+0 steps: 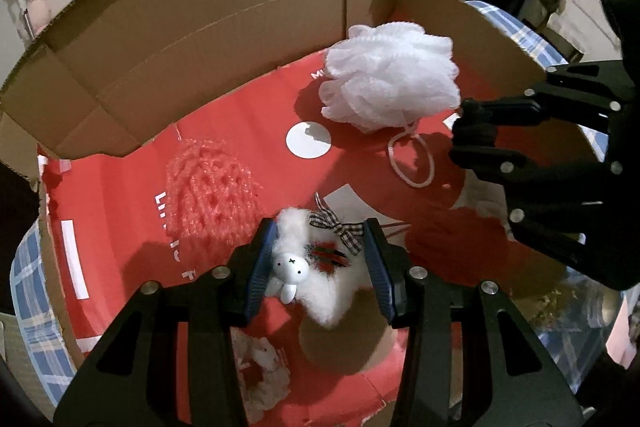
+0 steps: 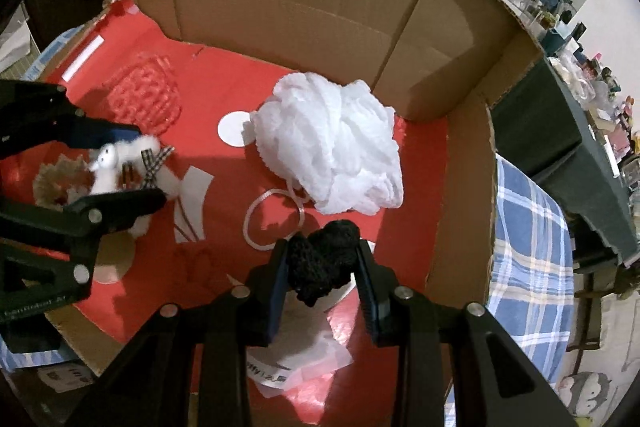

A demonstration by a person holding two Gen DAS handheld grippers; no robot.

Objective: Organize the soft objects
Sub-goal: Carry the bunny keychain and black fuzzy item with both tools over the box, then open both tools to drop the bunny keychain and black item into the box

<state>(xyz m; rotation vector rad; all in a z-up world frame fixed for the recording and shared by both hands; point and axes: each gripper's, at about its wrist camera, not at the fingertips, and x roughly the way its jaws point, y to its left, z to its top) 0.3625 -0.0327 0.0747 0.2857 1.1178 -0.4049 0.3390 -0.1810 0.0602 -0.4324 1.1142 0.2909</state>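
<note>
My left gripper (image 1: 320, 257) is shut on a fluffy white plush (image 1: 320, 287) with a small rabbit figure and a checked bow. It hangs low over the red floor of an open cardboard box (image 1: 192, 27). In the right wrist view the left gripper (image 2: 120, 167) shows at the left, with the plush (image 2: 104, 179) between its pads. My right gripper (image 2: 322, 267) is shut on a black knitted soft thing (image 2: 324, 263), also low inside the box (image 2: 300, 7). From the left wrist view the right gripper (image 1: 472, 131) reaches in at the right, with the black thing (image 1: 476, 129) in it.
On the box floor lie a white bath pouf (image 1: 388, 79) (image 2: 332, 147) with a cord loop, a pink curly mesh puff (image 1: 212, 183) (image 2: 146, 95) and a cream scrunchie (image 1: 264, 367) (image 2: 56, 179). A blue checked cloth (image 2: 528, 247) lies under the box. A dark table (image 2: 560, 131) stands to the right.
</note>
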